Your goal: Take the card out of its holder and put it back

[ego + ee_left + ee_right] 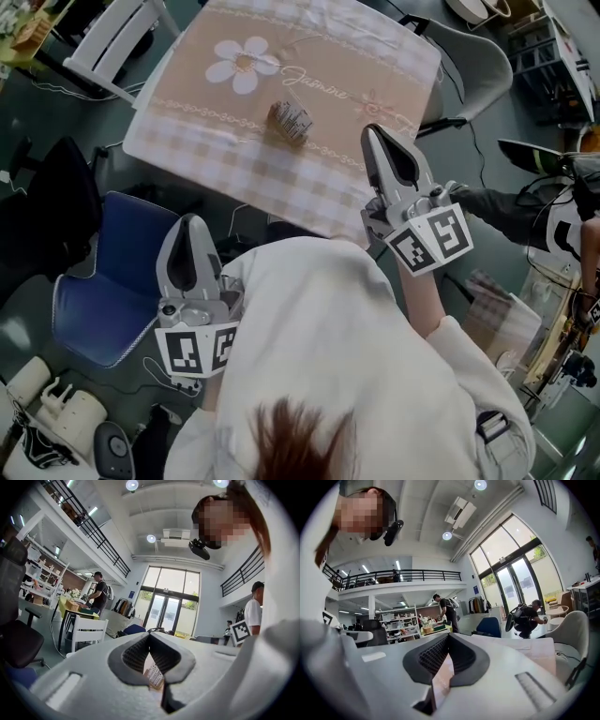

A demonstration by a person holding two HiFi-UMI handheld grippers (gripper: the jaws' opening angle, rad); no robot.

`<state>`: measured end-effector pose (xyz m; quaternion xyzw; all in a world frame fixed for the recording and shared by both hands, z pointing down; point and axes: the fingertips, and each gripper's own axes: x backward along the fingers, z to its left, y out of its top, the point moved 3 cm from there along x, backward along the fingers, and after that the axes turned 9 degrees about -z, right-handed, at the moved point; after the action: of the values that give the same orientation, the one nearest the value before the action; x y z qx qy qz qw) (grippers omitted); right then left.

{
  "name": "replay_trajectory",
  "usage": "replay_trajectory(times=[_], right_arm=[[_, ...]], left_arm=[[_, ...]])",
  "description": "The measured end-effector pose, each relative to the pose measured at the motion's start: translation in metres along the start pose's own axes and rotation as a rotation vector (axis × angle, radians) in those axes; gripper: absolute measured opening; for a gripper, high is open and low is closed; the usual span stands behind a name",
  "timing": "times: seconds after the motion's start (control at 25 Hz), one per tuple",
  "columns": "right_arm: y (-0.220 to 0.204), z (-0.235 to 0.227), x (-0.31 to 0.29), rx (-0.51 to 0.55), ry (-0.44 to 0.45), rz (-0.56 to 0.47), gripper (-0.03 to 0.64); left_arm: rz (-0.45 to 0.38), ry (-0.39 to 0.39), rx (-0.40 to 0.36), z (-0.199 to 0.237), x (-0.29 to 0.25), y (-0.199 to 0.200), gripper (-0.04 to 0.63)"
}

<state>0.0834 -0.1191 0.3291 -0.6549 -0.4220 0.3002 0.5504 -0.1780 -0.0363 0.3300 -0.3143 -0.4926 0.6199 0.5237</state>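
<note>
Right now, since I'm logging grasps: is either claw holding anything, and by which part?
Nothing is held: left claw and right claw are both shut, empty.

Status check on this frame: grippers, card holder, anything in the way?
Left gripper shut, empty, short of the tablecloth. Right gripper shut, empty, above its near edge. Card holder sits mid-cloth, untouched. Nothing between.

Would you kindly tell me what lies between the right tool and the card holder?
Nothing stands there. In the head view only bare tablecloth shows between the right tool and the card holder.
</note>
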Motion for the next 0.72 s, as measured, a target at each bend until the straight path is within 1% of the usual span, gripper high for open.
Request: replay_trajectory(times=[0.2, 0.44, 0.72], right_arm=[[0.008, 0.017, 0.044, -0.028, -0.016, -0.007, -0.002], [-0.001, 0.037, 0.083, -0.032, 0.009, 0.062, -0.002], [-0.003, 0.037, 0.109, -0.025, 0.046, 0.110, -0.002]], left_arm=[[0.004, -0.030, -0.001, -0.011, 0.002, 0.001, 0.000], [0.043, -0.073, -0.022, -0.037, 0.012, -0.003, 0.000], [0.058, -0.084, -0.024, -0.068, 0.029, -0.009, 0.000]])
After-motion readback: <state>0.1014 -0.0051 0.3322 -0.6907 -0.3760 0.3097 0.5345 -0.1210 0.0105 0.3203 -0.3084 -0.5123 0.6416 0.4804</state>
